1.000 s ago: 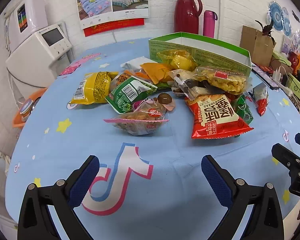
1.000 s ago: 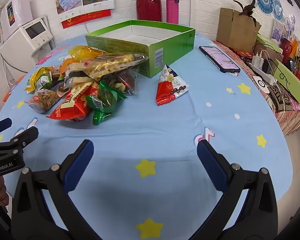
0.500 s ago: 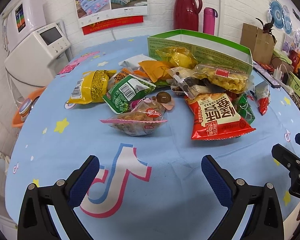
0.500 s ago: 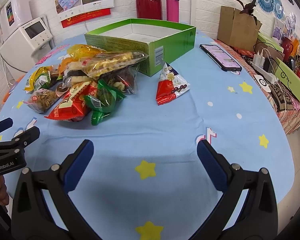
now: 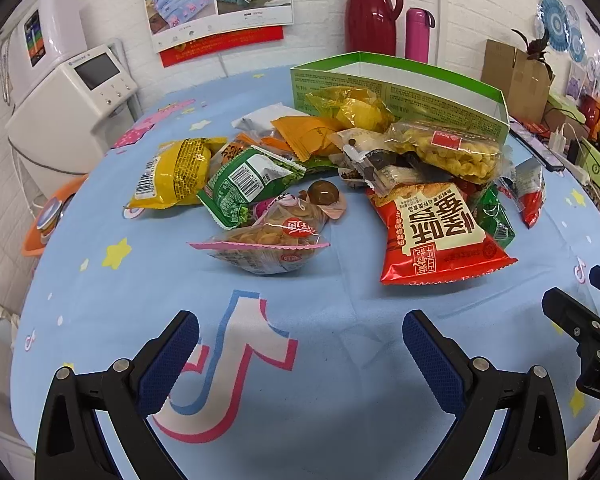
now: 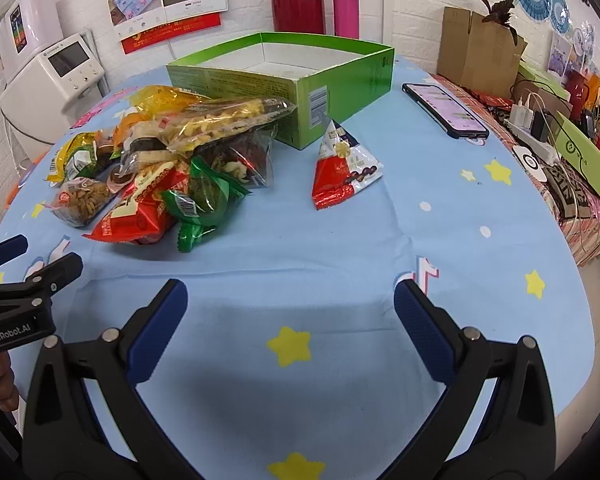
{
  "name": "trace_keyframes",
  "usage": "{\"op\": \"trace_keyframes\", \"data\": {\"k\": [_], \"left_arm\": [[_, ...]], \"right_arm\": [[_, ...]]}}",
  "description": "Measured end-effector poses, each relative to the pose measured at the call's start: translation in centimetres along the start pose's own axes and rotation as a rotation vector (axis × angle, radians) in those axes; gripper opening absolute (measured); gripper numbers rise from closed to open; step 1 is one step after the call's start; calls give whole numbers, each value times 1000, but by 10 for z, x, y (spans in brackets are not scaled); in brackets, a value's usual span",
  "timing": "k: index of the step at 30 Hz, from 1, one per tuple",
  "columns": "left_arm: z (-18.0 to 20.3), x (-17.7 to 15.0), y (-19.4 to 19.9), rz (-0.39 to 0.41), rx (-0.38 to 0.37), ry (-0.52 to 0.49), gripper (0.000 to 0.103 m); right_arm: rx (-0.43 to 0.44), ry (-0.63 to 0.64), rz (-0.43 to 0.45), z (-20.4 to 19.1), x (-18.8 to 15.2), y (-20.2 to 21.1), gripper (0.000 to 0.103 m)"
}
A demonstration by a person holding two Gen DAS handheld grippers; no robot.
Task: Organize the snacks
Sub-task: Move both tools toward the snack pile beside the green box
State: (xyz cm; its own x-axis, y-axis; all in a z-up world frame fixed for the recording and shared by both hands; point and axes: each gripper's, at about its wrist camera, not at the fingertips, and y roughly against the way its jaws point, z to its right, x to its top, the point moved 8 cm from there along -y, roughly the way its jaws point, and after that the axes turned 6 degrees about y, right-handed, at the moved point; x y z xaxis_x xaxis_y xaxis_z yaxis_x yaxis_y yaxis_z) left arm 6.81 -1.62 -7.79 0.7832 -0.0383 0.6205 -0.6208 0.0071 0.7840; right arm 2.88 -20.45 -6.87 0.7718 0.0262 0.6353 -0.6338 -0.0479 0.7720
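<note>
A heap of snack packets lies mid-table: a big red bag, a pink-edged clear packet, a green packet, a yellow packet and a clear bag of yellow crisps. Behind the heap stands an open green box, white and bare inside. A red and white triangular packet lies apart, right of the heap. My left gripper hangs open over the cloth, short of the pink-edged packet. My right gripper is open too, nothing between its fingers.
A phone lies right of the box. A red flask and pink bottle stand at the back by the wall. A cardboard box, power strip and clutter line the right edge. A white appliance stands at the left.
Both grippers have crept slightly forward toward the heap; the snacks look a little nearer. Nothing has been taken hold of, and both stay open.
</note>
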Motion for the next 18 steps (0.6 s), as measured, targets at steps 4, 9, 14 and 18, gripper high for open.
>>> {"op": "trace_keyframes", "data": {"k": [4,9,14,18], "left_arm": [[2,1,-3,-6,3,-6,103],[6,5,-6,-23,-44,3,103],[1,15,-9,-59,-104,30,103],[10,28,-2,-51,-161,6,103]], "right_arm": [[7,-5,-6,2,1,-3,103],[65,-16,41,1,7,-4,103],[177,-35,198,-3,27,10,103],[207,29,143,-14,33,-1,103]]}}
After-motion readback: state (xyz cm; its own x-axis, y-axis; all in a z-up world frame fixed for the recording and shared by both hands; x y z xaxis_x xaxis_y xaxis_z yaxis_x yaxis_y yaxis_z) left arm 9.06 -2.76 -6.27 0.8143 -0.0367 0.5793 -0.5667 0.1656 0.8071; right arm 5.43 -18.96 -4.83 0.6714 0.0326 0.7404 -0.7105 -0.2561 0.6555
